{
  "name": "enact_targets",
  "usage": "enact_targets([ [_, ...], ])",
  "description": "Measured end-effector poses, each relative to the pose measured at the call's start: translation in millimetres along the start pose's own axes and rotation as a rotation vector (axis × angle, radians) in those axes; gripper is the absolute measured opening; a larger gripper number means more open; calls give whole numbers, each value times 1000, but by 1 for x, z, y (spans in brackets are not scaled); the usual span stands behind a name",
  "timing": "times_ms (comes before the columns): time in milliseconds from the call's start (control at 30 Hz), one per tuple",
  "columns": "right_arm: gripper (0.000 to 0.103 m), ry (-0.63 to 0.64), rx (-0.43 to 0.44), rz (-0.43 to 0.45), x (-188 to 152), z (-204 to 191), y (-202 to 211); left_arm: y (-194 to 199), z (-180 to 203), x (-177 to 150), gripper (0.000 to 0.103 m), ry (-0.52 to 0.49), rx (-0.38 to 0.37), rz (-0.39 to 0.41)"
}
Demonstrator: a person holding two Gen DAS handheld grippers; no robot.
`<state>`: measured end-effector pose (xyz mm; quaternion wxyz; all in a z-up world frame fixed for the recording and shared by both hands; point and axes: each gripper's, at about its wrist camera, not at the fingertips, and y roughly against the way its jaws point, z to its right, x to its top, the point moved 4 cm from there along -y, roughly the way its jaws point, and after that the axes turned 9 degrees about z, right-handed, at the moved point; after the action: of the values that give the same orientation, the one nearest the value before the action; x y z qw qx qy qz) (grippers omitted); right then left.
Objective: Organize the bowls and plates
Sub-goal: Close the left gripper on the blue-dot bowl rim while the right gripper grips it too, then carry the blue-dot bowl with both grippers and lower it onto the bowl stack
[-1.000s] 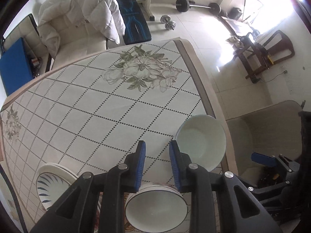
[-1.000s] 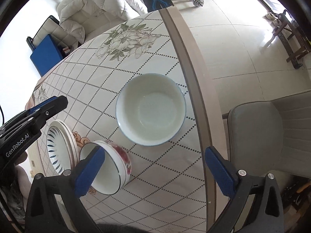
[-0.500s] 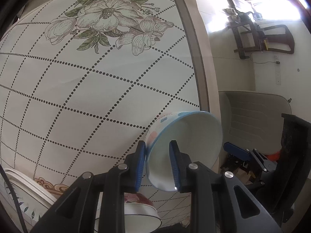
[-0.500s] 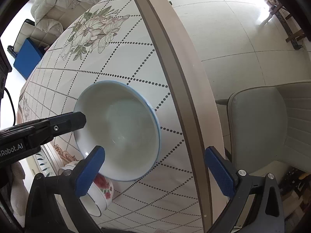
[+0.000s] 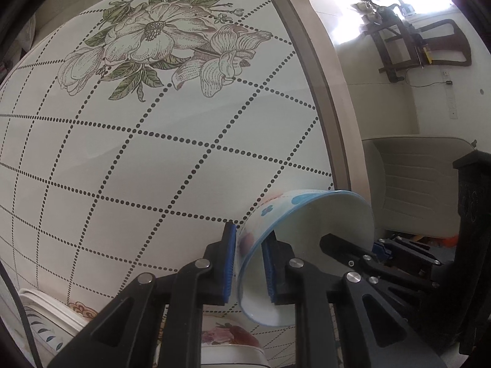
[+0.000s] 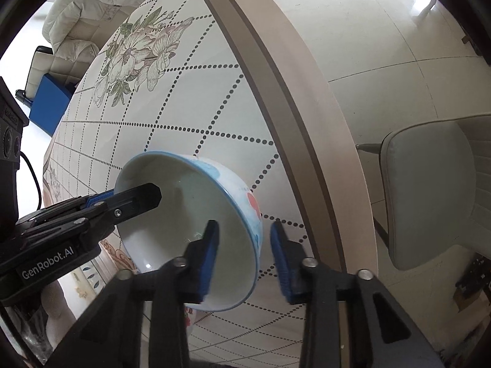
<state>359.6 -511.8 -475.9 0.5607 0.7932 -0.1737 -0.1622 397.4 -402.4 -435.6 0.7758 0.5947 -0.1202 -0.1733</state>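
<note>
- Bowl-gathering was the step in hand, as we judged it: we had the blue-rimmed bowl (image 5: 307, 230) gripped at the table's (image 5: 153, 159) right edge, with the smaller flowered bowl (image 5: 230, 337) and the stack of plates (image 5: 46, 316) waiting at the near left.
- Our left gripper (image 5: 248, 263) was clenched on the bowl's wall near the rim, one pad outside and one inside.
- Our right gripper (image 6: 244, 256) straddled the opposite side of the rim. Its jaws were closing, the left pad inside the bowl and the right pad outside, with a clear gap between the outer pad and the wall, so we counted it as not yet gripping.
- The bowl sat tipped up on edge instead of flat. In the left wrist view its mouth faced right, toward the chair (image 5: 414, 184); in the right wrist view it faced left, toward the left gripper.
- Being round, it had no long axis to speak of; the axis through its mouth lay closer to level than upright.
- We could not tell whether its foot touched the table.
- The next move, we judged, called for the right pads to finish closing. The bowl would then need levelling and carrying left, to nest with the flowered bowl or the plates.
- We saw a slip risk: a glazed wall was pinched so close to the table's edge.
</note>
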Motion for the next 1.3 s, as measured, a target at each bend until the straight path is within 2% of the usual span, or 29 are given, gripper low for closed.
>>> enact_targets([
  [67, 13, -1, -30, 3, 0, 2, -1, -2, 4, -2, 13, -18, 17, 5],
  [133, 8, -1, -56, 4, 1, 3, -2, -2, 6, -3, 13, -25, 32, 10],
  [400, 8, -11, -58, -3, 1, 1, 1, 14, 12, 0, 13, -42, 61, 20],
  [667, 8, 10, -51, -19, -5, -10, 23, 43, 14, -8, 13, -69, 69, 35],
  [900, 8, 19, -30, -28, -22, -29, 53, 80, 11, -31, 13, -70, 57, 69],
  [1133, 8, 48, 10, -25, -60, -53, 78, 115, -11, -75, 13, -68, 75, 127],
  [1300, 8, 101, 22, -40, -92, -73, 81, 121, -28, -101, 13, -57, 101, 138],
])
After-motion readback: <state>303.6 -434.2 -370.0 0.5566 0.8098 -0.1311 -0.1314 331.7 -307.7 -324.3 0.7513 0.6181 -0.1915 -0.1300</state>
